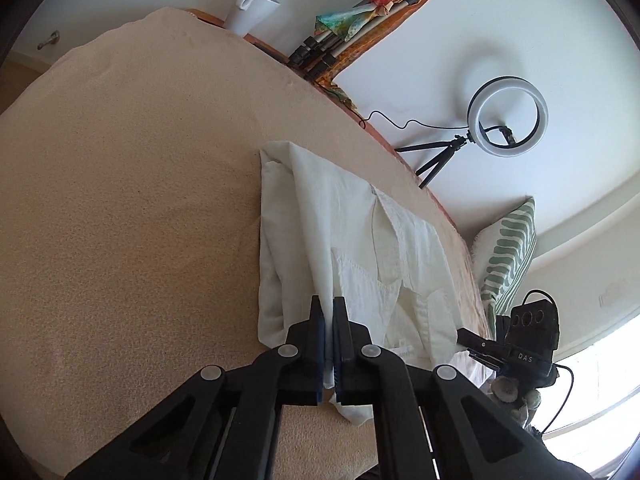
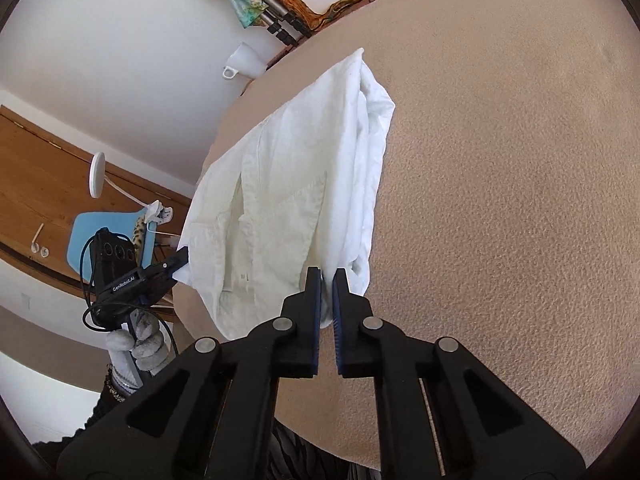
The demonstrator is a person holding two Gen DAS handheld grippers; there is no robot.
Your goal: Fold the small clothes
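Observation:
A white shirt [image 1: 352, 240] lies partly folded on a beige cloth-covered table [image 1: 128, 200]. My left gripper [image 1: 327, 305] is shut on the shirt's near edge, with white fabric pinched between its blue pads. The right gripper [image 1: 476, 346] shows at the right in this view, touching the shirt's other near corner. In the right wrist view the shirt [image 2: 288, 184] runs away from me over the table [image 2: 500, 200]. My right gripper [image 2: 327, 276] is shut on the shirt's near corner. The left gripper [image 2: 180, 258] shows at the left, holding the opposite corner.
A white mug [image 1: 252, 8], bundled tripod legs with coloured cloth [image 1: 360, 28] and a ring light on a small tripod [image 1: 506, 116] stand along the table's far edge. A striped cushion [image 1: 508, 252] lies beyond the edge. A blue chair [image 2: 110, 236] and wooden door [image 2: 40, 168] are beside the table.

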